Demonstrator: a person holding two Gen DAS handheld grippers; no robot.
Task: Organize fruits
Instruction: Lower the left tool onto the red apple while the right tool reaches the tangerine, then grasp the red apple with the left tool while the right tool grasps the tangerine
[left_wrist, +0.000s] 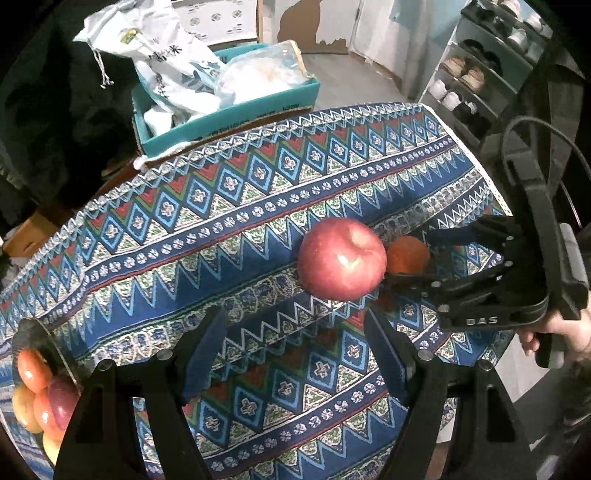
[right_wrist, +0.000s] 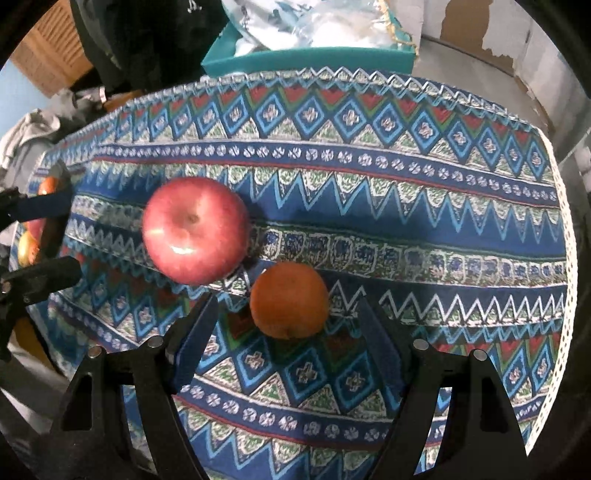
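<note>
Seen from the right wrist, the right gripper (right_wrist: 286, 325) has its jaws apart with nothing pressed between them. The orange fruit (right_wrist: 290, 300) sits on the patterned tablecloth (right_wrist: 424, 229) just past the fingertips, roughly centred on the gap and slightly nearer the left finger; no pad touches it. Beyond it and off to the left of the jaws lies the red apple (right_wrist: 195, 229), close beside the orange fruit, whether touching I cannot tell. Further left, at the edge of that view, the other gripper's fingers reach in, with more fruit behind them.

In the left wrist view, the left gripper (left_wrist: 295, 328) also stands with jaws apart and empty. The red apple (left_wrist: 341, 258) rests ahead of the gap, a little toward the right finger and clear of both. Past the apple, to the right, the orange fruit (left_wrist: 408, 254) lies between the fingers of the right gripper (left_wrist: 410, 254), which a hand (left_wrist: 554, 332) holds. Near the left finger, low in the view, a dark-rimmed container (left_wrist: 48, 347) already holds several reddish and yellow fruits (left_wrist: 37, 391). Far beyond the cloth stands a teal box (left_wrist: 236, 110) stuffed with bags.

My judgement: sorting is partly done, since some fruit is gathered, but these two pieces are loose on the cloth and neither is gripped yet.
</note>
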